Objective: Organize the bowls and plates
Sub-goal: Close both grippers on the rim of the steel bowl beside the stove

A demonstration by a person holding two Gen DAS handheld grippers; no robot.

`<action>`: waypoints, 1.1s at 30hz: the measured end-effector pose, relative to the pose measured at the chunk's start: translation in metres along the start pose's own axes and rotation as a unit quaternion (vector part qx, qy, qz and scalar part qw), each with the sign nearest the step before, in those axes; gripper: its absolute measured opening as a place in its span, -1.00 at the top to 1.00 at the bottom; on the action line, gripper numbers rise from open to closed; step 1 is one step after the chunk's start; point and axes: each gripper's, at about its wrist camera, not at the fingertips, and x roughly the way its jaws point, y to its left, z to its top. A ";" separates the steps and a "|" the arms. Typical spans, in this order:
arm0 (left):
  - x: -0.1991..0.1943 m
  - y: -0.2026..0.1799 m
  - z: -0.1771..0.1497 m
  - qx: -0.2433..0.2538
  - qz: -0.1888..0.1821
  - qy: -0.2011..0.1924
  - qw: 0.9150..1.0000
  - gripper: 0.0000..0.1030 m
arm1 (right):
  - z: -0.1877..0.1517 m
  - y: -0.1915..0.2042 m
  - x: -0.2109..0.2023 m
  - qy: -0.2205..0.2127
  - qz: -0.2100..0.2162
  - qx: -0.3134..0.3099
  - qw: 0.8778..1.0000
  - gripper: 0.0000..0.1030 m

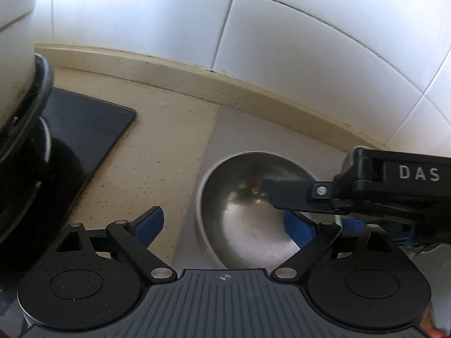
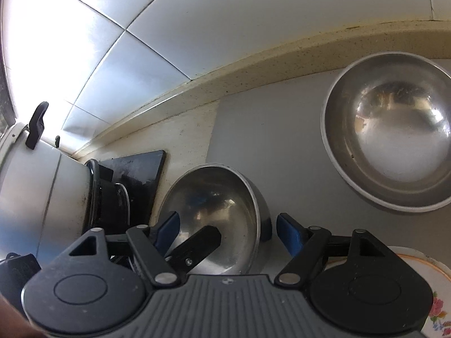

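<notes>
Both tongs hang spread over the small bowl (image 2: 214, 211): left tongs (image 1: 225, 225) straddle its near rim, right tongs (image 2: 228, 231) its right wall.

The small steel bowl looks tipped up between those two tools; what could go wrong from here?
The small steel bowl sits tilted, its walls loose inside the open jaws of the left gripper and right gripper, so it might rock or slide away. The two tools crowd one bowl and could knock together.
</notes>
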 end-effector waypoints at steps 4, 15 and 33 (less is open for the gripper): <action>0.006 0.013 0.001 -0.033 -0.003 0.023 0.999 -0.13 | -0.001 0.001 -0.001 -0.007 -0.011 -0.011 1.000 0.00; 0.005 0.011 0.004 -0.038 -0.024 0.034 0.998 0.34 | -0.004 0.003 0.005 0.010 -0.042 -0.036 0.998 0.78; -0.039 -0.009 0.028 -0.017 -0.050 -0.016 0.998 0.16 | 0.000 0.019 -0.043 -0.042 -0.009 -0.040 0.998 0.78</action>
